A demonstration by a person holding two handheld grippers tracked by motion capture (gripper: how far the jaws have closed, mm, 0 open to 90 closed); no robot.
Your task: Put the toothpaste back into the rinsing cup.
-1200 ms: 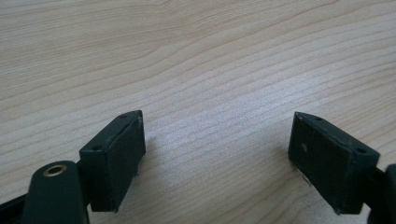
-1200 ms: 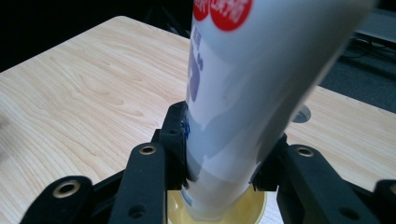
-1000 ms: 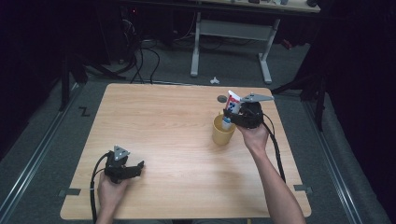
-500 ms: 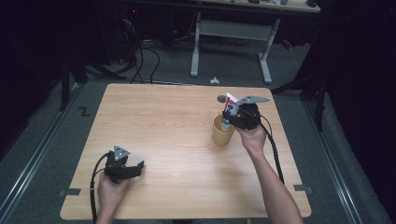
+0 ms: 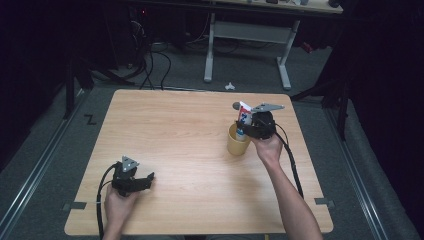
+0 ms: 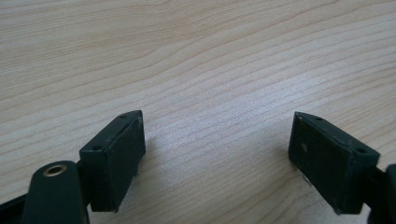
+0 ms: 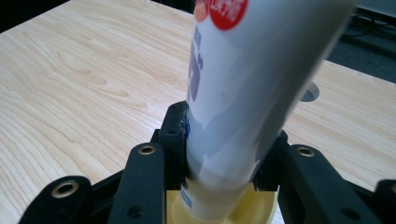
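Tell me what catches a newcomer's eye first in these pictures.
The white tube with red and blue print, clamped in the right gripper, stands with its lower end in the yellow cup right of the table's centre. Near the front left corner, the left gripper rests, fingers spread over bare wood.

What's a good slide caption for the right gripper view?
Right gripper clamps a white toothpaste tube standing in a yellow cup on the wooden table.
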